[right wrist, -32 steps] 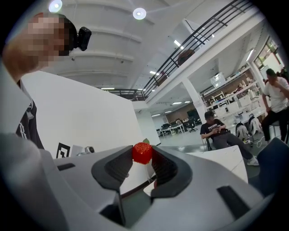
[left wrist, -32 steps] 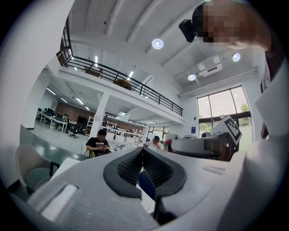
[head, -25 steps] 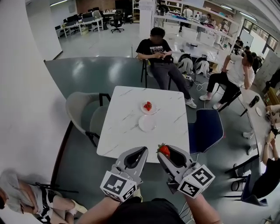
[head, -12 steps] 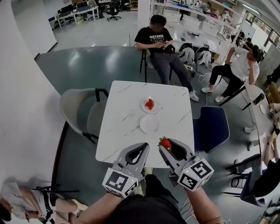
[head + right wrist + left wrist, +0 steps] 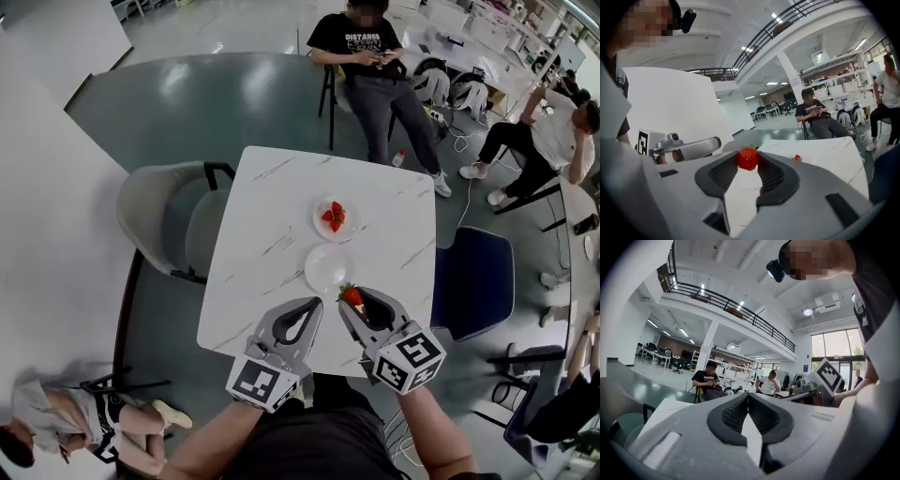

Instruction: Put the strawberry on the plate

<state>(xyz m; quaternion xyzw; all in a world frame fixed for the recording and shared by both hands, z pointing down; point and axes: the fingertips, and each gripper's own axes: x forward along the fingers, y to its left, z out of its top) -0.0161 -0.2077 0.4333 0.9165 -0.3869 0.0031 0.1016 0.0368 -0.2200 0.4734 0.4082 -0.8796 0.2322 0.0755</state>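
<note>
Strawberry pinched in right tool; left tool closed, empty; plate near.

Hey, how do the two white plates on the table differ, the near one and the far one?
The far plate holds red strawberries; the near plate is bare. The near plate lies just ahead of the right hand-held gripper, which grips a strawberry; the far plate sits beyond it, nearer the middle of the table. Both are small, round and white, and both lie flat on the tabletop.
</note>
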